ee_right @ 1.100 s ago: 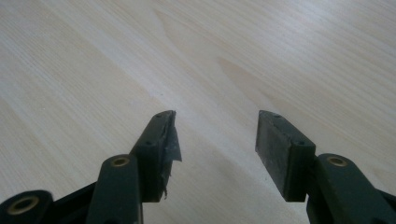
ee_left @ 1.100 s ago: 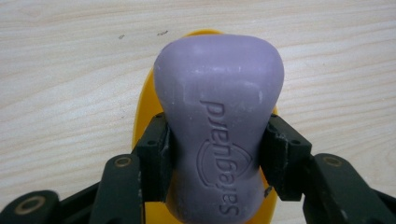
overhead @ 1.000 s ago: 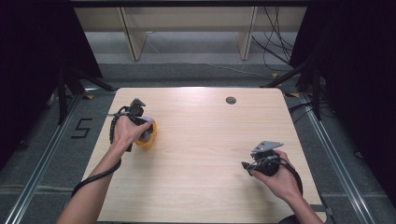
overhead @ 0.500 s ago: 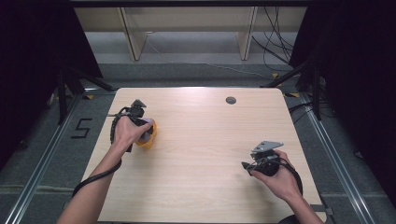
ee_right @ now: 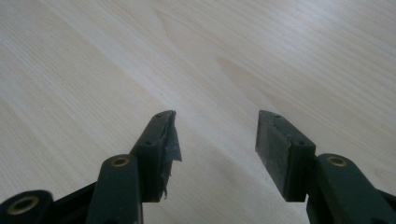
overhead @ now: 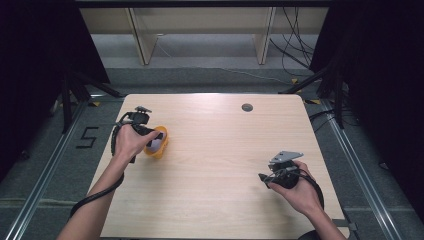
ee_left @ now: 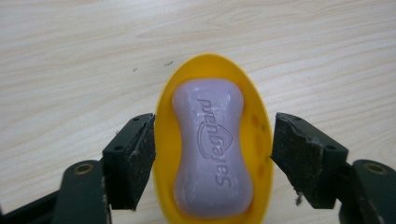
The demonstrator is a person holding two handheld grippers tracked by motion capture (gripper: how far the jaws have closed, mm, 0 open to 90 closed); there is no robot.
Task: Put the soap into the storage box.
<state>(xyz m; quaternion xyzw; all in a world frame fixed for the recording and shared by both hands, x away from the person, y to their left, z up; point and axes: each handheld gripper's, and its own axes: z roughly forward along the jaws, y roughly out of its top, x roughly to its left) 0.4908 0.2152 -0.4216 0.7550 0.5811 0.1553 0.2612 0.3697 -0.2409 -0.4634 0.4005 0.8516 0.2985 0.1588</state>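
Fingers first: on my left gripper the two black jaws have just been opening and now stand wide, the yellow soap dish between them. The left pad sits right against the dish's rim, though I cannot tell whether it touches; the right pad stands just off it, so nothing is clamped. My right gripper has its jaws apart too, with bare wood between them.

Taking the dish as my landmark, largest thing down: the wooden table carries it, towards its left edge. My left gripper hangs right over the dish; my right gripper is well apart from it, towards the table's near right corner. A small dark round fitting lies far from the dish, near the far edge. The lilac bar of soap lies flat in the dish, lengthwise, stamped lettering up.

I judge this a release. To do it well I should lift straight up and away with the jaws kept wide, so neither pad drags the rim and tips or slides the dish, and keep the right hand still meanwhile.

Count: one table, two grippers, one dish, one bar of soap, one fitting.
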